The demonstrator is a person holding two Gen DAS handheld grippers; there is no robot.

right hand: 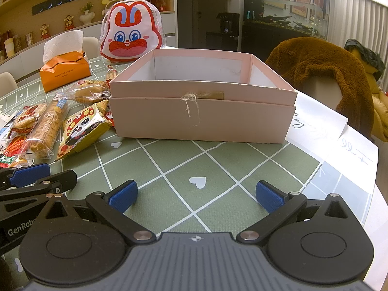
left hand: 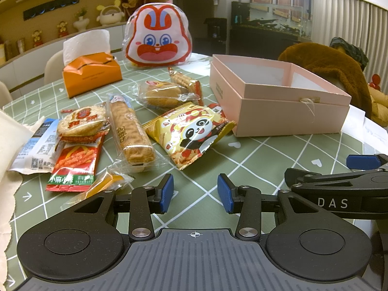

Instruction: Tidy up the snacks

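Note:
Several wrapped snacks lie on the green checked tablecloth (left hand: 266,160): a yellow panda chip bag (left hand: 191,135), a long biscuit pack (left hand: 131,131), a round rice cracker (left hand: 82,121), a red stick-snack packet (left hand: 75,167), a bread roll (left hand: 162,94) and a small orange packet (left hand: 109,181). An open, empty pink box (left hand: 278,92) (right hand: 203,97) stands to their right. My left gripper (left hand: 195,192) hovers open over bare cloth just in front of the snacks. My right gripper (right hand: 196,196) is open in front of the box, holding nothing.
An orange tissue box (left hand: 92,75) and a rabbit-faced bag (left hand: 157,38) stand behind the snacks. Paper leaflets (left hand: 34,145) lie at the left edge. White sheets (right hand: 334,131) lie right of the box. A chair with a brown fleece (right hand: 322,65) stands beyond the table.

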